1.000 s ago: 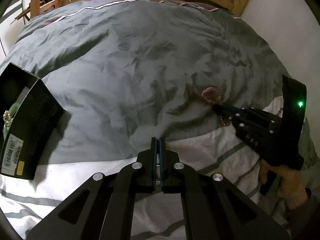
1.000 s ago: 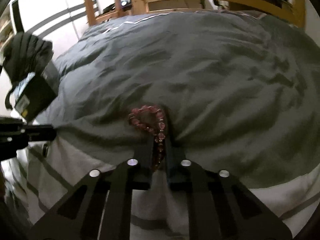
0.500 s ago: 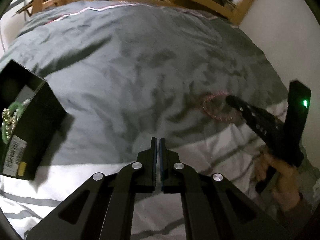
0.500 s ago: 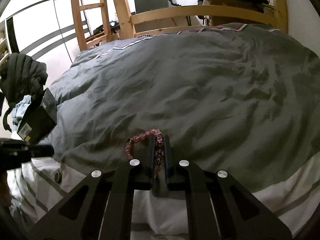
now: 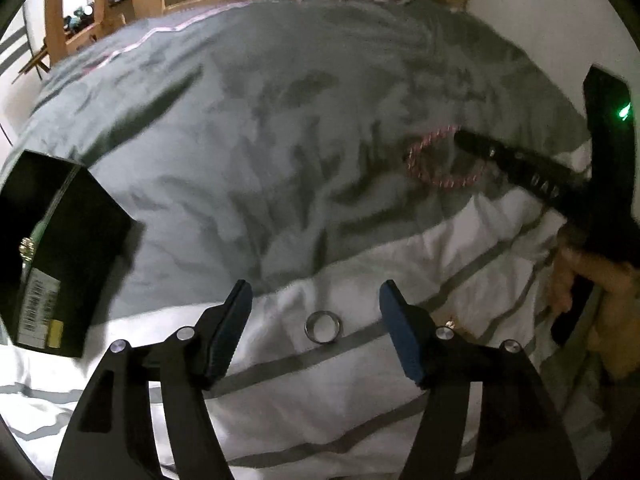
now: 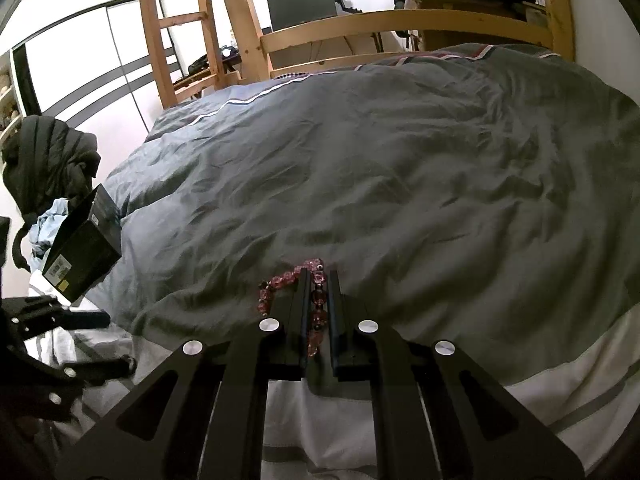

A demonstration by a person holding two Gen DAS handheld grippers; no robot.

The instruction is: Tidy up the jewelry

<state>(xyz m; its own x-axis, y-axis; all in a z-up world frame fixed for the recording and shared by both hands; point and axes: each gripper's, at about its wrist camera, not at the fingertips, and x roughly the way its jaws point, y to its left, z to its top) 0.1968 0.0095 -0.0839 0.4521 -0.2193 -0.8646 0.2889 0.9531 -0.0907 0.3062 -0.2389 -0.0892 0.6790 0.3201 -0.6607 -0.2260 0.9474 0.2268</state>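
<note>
**Right jaws clamp the beads, left jaws spread over the ring**

My right gripper [image 6: 318,300] has its jaws nearly closed on the pink bead bracelet [image 6: 316,300], lifted off the grey duvet [image 6: 400,160]; my left gripper [image 5: 316,300] gapes wide, empty, above the silver ring [image 5: 323,327] on the white sheet [image 5: 320,400]; the black box [image 5: 60,248] sits far left.

The big gray blanket [image 6: 380,168] fills the middle of the right wrist view, with lots of free room to pass over it. At the left edge a black box [image 6: 82,256] stands in the way, with a dark coat [image 6: 48,160] heaped behind it. Wooden bed rails [image 6: 400,24] block the top of the frame. In the left wrist view, a silver ring [image 5: 323,327] lies on the white sheet [image 5: 320,408] between the wide-apart fingers of the left gripper [image 5: 316,298], low in the frame.
</note>
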